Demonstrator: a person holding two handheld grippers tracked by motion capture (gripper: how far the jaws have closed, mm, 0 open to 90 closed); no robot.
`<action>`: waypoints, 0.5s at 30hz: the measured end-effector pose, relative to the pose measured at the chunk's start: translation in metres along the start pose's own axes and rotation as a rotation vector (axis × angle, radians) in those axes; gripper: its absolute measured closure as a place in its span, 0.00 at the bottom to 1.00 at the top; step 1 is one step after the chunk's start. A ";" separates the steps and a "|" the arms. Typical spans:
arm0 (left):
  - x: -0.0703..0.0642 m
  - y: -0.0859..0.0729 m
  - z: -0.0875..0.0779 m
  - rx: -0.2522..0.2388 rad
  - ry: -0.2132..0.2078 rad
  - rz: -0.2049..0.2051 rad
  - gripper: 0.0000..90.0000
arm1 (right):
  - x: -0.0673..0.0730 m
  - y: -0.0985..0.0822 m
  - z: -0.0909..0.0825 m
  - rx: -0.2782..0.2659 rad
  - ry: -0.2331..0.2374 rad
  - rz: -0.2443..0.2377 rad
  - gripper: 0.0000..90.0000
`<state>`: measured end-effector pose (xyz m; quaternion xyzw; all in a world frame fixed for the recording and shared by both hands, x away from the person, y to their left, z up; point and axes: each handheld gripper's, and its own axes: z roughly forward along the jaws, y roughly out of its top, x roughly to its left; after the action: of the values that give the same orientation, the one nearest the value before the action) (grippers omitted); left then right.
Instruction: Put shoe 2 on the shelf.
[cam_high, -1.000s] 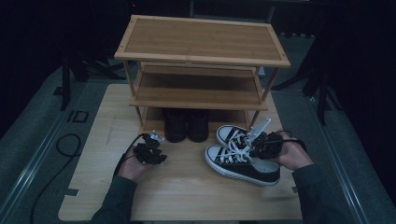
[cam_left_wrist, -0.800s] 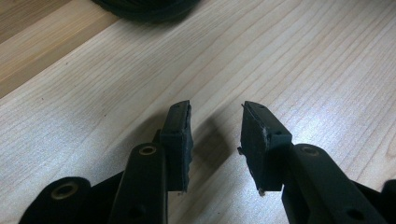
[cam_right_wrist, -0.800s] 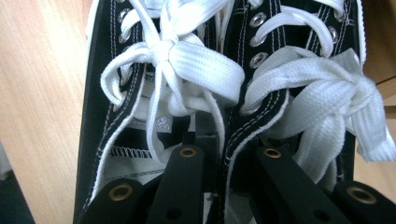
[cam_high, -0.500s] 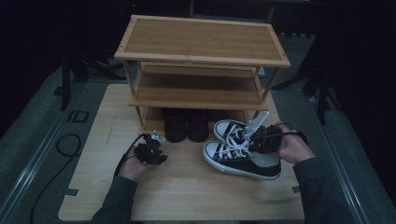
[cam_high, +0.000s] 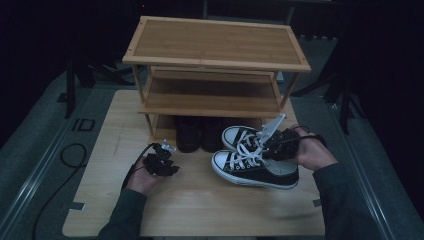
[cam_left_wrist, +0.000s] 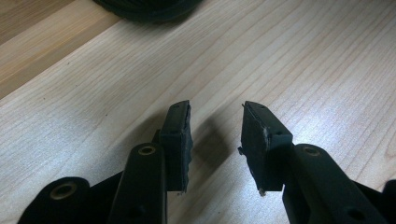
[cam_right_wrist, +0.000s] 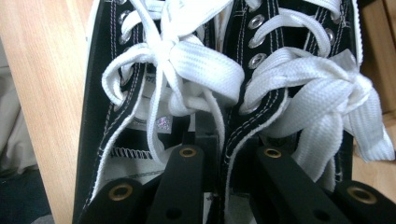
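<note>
Right hand-held gripper (cam_high: 274, 146): clenched on the inner collars of both sneakers (cam_high: 252, 162), one jaw inside each shoe, so the pair can be carried as one.
Sneakers: black canvas, white laces tied in bows, white rubber toes; in front of the shoe rack (cam_high: 215, 70), toward its right end, over the bench (cam_high: 200, 200).
Left hand-held gripper (cam_high: 164, 155): released, jaws apart over bare wood, idle left of the sneakers.
Dark shoes (cam_high: 199, 134): under the rack's lowest shelf.
</note>
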<state>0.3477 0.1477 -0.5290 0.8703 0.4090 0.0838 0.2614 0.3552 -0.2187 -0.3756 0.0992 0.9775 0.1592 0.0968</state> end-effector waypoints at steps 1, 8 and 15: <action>0.000 0.000 0.000 0.000 -0.001 -0.002 0.70 | 0.000 0.001 -0.001 -0.005 -0.003 -0.008 0.95; 0.001 0.000 -0.001 -0.004 -0.001 -0.003 0.70 | 0.000 0.015 -0.011 -0.024 0.015 -0.043 0.95; 0.001 -0.001 -0.002 -0.011 -0.001 -0.008 0.69 | -0.001 0.023 -0.016 -0.040 0.027 -0.083 0.95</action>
<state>0.3472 0.1494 -0.5278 0.8673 0.4118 0.0848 0.2664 0.3565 -0.2018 -0.3529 0.0547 0.9786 0.1757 0.0923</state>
